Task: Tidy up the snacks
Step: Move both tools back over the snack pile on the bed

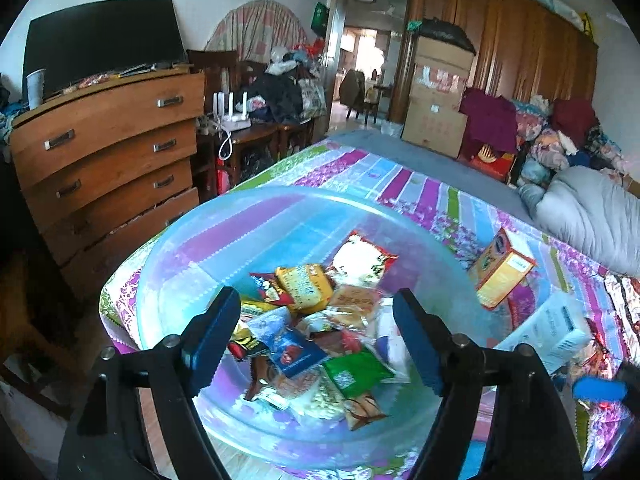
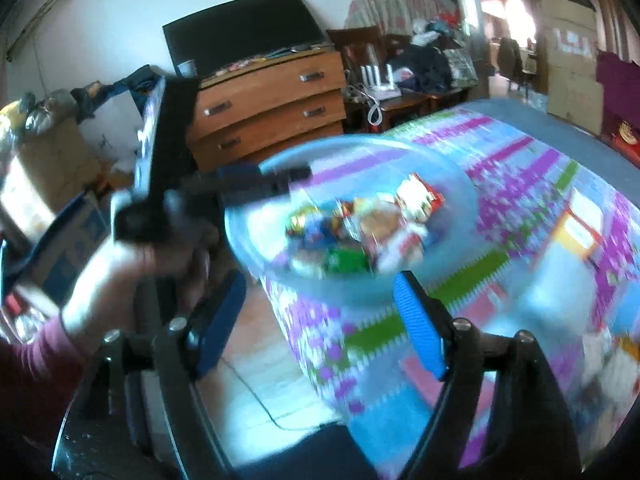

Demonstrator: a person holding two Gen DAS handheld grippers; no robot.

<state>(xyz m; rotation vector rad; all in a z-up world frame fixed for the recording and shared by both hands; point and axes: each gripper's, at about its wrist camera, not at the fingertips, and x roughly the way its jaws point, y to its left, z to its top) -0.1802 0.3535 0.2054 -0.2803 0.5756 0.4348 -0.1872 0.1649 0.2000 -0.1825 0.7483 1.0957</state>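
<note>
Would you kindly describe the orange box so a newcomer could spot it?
On the striped bedspread, look just right of the clear plastic tub holding the snack packets. The orange box lies outside it, beside a white box, the only orange carton there.

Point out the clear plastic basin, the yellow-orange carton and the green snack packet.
Clear plastic basin (image 1: 248, 200): left wrist view, far rim.
Yellow-orange carton (image 1: 502, 270): left wrist view, front face.
Green snack packet (image 1: 354, 372): left wrist view, wrapper middle.
</note>
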